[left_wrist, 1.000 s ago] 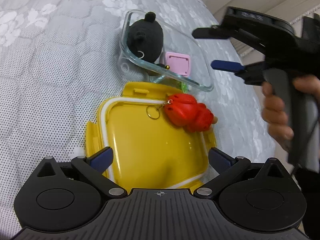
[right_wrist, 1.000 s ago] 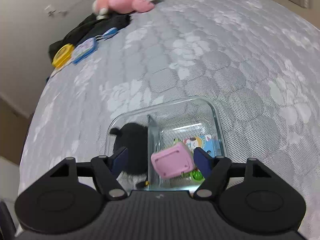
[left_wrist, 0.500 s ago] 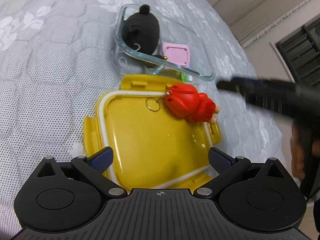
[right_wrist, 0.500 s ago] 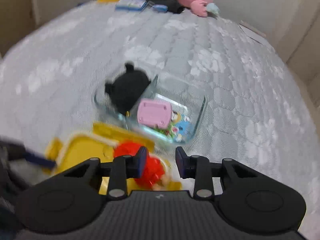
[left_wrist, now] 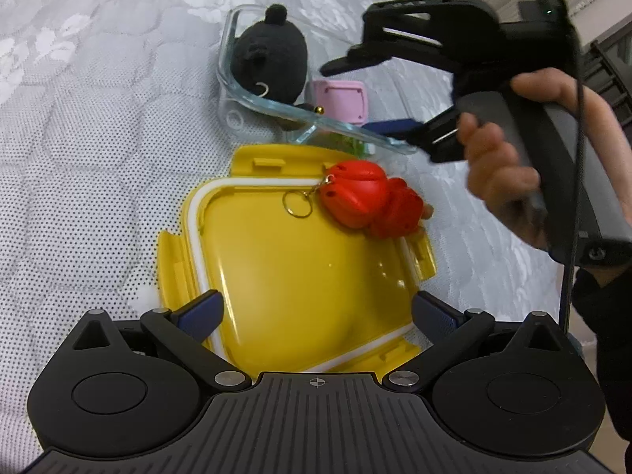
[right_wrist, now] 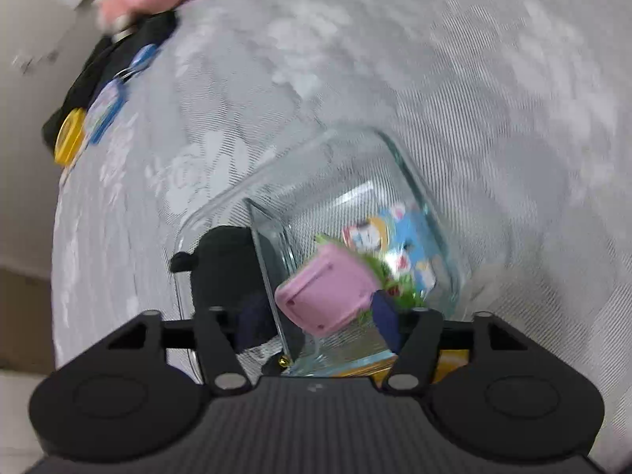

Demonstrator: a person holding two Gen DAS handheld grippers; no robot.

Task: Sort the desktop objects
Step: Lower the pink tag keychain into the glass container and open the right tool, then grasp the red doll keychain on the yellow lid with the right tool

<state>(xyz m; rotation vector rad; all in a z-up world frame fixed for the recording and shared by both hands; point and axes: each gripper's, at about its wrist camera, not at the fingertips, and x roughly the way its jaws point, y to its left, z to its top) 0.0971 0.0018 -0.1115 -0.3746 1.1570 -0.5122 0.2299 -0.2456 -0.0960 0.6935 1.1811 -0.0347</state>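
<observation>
The right tool (right_wrist: 316, 312) has swung back over the glass container (right_wrist: 395, 158), jaws reopening, straddling the pink case (right_wrist: 328, 296) ungripped; the left tool (left_wrist: 316, 308) stands open, empty.

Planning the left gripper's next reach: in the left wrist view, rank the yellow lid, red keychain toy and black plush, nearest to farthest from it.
1. Yellow lid: right ahead of the left gripper.
2. Red keychain toy: on the lid's far right corner.
3. Black plush: farthest, in the glass container.

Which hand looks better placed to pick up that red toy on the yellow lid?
Probably the left. The left gripper is open, pointing over the yellow lid toward the red toy. The right gripper, jaws just opening, straddles the pink item in the glass container.
</observation>
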